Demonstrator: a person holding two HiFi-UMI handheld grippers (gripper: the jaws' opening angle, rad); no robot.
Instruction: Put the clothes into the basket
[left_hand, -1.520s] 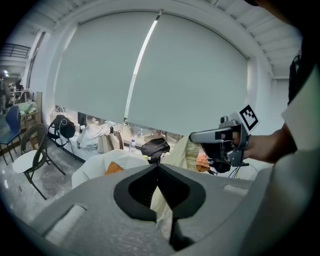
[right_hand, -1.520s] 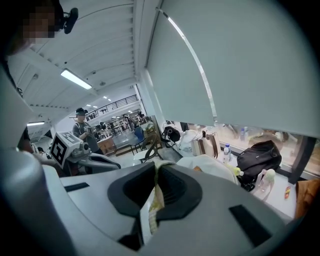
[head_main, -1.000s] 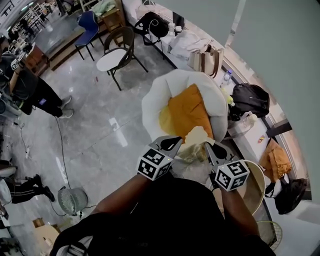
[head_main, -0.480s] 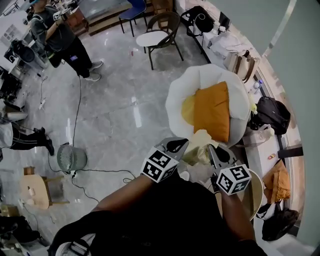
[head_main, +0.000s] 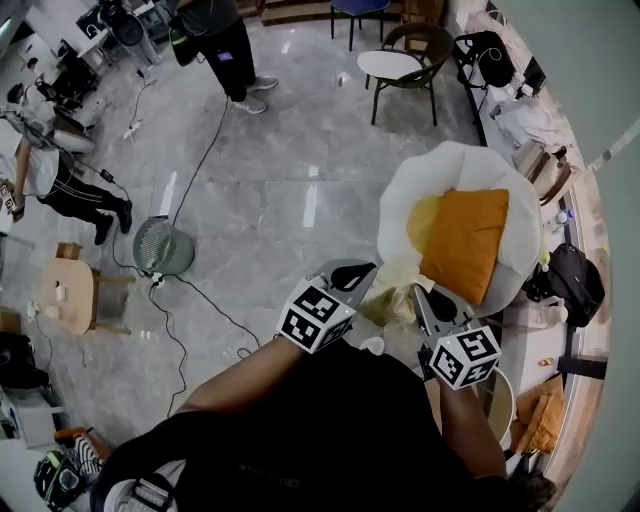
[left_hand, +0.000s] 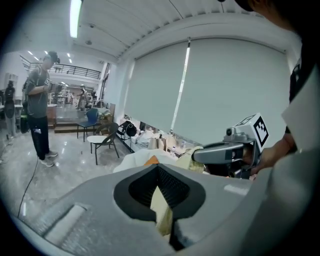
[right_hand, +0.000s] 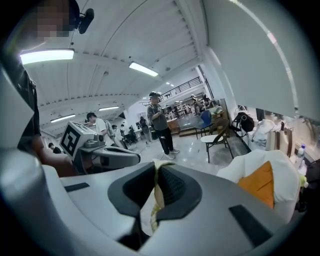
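A pale yellow garment (head_main: 393, 292) hangs stretched between my two grippers, close to my body. The left gripper (head_main: 352, 277) is shut on one edge of it, and the cloth (left_hand: 163, 212) shows pinched in its jaws. My right gripper (head_main: 421, 297) is shut on the other edge, where the fabric (right_hand: 154, 202) is clamped between the pads. The round beige basket (head_main: 499, 402) lies low on the right, mostly hidden behind my right hand. In each gripper view the other gripper shows alongside: the right gripper (left_hand: 222, 152) and the left gripper (right_hand: 107, 156).
A white round seat (head_main: 440, 175) with an orange cushion (head_main: 466, 243) stands just beyond the grippers on the right. A fan (head_main: 163, 245) with a cable sits on the floor at the left. Chairs, bags along the wall and people stand farther off.
Both grippers have swung sideways together with the garment. It has come off the white seat's edge, and the seat now lies to the right. Less of the basket shows.
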